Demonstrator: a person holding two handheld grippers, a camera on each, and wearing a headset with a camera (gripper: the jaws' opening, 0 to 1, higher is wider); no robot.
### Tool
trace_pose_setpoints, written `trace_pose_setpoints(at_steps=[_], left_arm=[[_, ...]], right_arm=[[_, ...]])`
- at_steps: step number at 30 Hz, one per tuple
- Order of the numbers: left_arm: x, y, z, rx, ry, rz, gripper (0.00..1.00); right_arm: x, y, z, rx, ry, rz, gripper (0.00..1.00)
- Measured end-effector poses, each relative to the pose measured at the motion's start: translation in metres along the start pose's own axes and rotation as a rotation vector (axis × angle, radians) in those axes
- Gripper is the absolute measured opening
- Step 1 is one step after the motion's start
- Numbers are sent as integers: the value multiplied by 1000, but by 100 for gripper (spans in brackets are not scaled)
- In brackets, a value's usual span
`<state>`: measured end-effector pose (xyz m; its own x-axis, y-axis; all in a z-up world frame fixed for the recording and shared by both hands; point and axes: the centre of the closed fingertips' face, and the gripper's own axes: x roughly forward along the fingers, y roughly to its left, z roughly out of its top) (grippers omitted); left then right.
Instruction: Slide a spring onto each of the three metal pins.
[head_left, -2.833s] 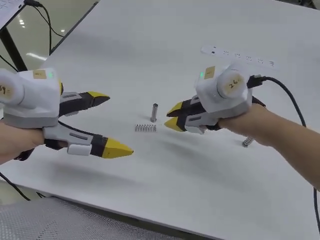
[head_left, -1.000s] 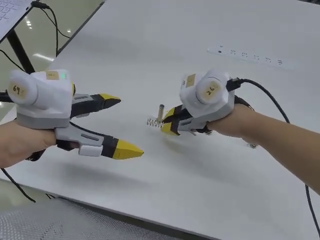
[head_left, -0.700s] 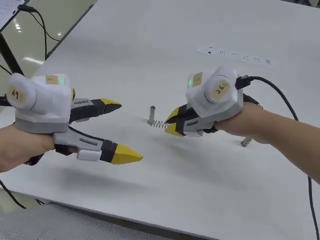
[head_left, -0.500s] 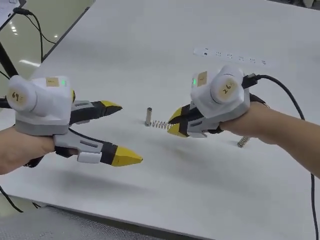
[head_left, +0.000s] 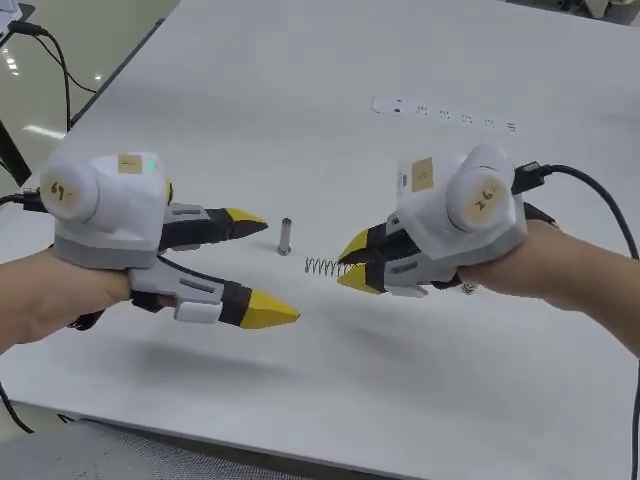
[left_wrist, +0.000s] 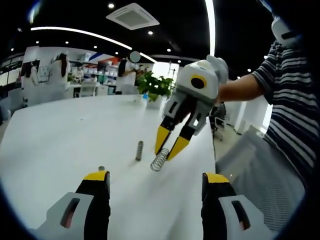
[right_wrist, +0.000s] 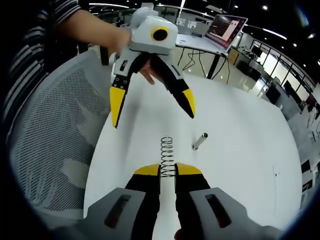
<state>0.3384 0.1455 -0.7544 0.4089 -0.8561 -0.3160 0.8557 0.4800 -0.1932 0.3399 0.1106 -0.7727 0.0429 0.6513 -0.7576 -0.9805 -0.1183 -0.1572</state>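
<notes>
A small metal pin (head_left: 285, 236) stands upright on the white table (head_left: 300, 90). My right gripper (head_left: 352, 261) is shut on one end of a coiled spring (head_left: 322, 267), held just above the table to the right of the pin. In the right gripper view the spring (right_wrist: 167, 152) sticks out between the yellow tips, with the pin (right_wrist: 199, 141) lying off to the right of it. My left gripper (head_left: 258, 265) is wide open, nothing between its tips, to the left of the pin. In the left gripper view the pin (left_wrist: 139, 150) and spring (left_wrist: 159, 160) sit ahead.
A white power strip (head_left: 445, 115) lies at the far side of the table. A black cable (head_left: 600, 215) runs from my right gripper. The table's left edge (head_left: 110, 95) drops to the floor, where more cables hang.
My right gripper closed on the spring lying by the pin, lifted it and drew it back to the right of the pin. The left gripper stayed open.
</notes>
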Motion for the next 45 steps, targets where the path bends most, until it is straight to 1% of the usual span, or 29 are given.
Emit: trace_pose_setpoints(at_steps=[2,5,8,11,14,19,24,32,38,45], left_arm=[[4,-3,3,11,-6,-15,59],[11,-4,5,18,-7,-24,53],[19,-10,6,27,-4,-51,47],[24,-13,7,34,1,-72,37],[29,-16,9,31,-10,-87,28],[34,-19,13,35,-21,-105,18],[35,-25,11,31,-18,-134,6],[35,-27,12,26,-33,-136,5],[35,-29,11,31,-30,-141,4],[35,-30,13,37,-38,-154,3]], right_arm=[[-2,1,1,4,-6,-2,8],[-4,3,2,7,-13,-6,7],[-6,3,2,7,-17,-7,7],[-8,5,3,0,-21,-6,7],[-10,8,7,-10,-30,-2,7],[-13,9,9,-23,-33,0,7],[-15,8,9,-32,-30,-4,7],[-16,10,7,-32,-28,1,7],[-15,12,6,-36,-25,4,7],[-17,12,6,-33,-34,-2,7]])
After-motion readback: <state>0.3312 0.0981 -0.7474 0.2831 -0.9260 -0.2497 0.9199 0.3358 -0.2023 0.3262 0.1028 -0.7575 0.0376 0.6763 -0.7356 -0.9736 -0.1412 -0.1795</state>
